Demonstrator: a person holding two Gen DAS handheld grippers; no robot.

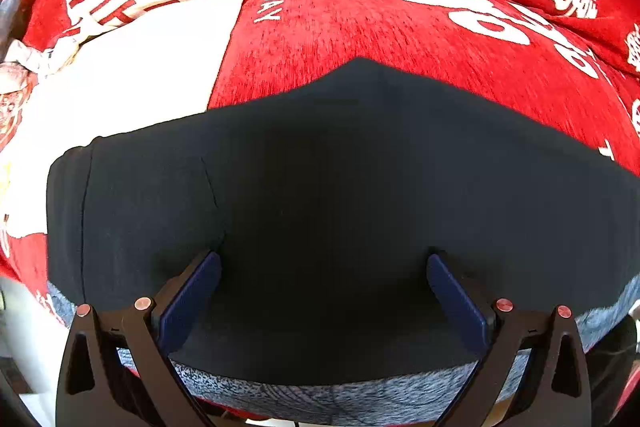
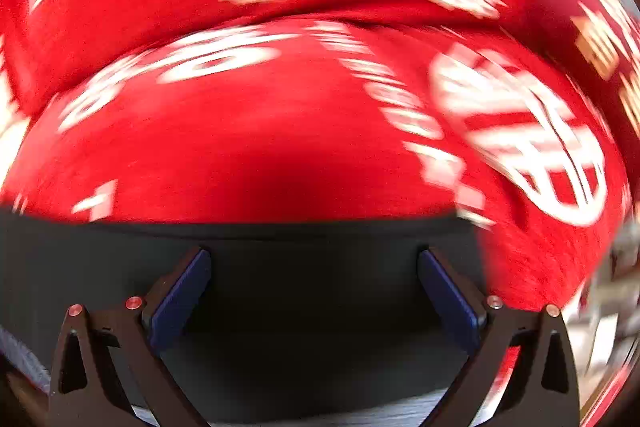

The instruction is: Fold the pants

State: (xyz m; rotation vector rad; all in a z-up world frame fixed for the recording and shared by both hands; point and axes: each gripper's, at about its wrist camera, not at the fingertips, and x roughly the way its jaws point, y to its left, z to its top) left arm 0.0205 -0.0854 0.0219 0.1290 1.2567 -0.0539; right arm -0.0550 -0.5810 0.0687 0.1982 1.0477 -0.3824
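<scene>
While I look along the left gripper (image 1: 324, 291), its fingers (image 1: 192, 299) stand wide apart and hold nothing, low over the dark pants (image 1: 320, 187). The pants lie flat across the near edge of a red cover (image 1: 360, 23) printed in white, over a grey-blue cloth (image 1: 320, 397). A white cloth (image 1: 132, 75) lies past their left end. The right gripper (image 2: 314, 287) is equally wide, above the pants' right part; bare red cover beyond, the view blurred.
</scene>
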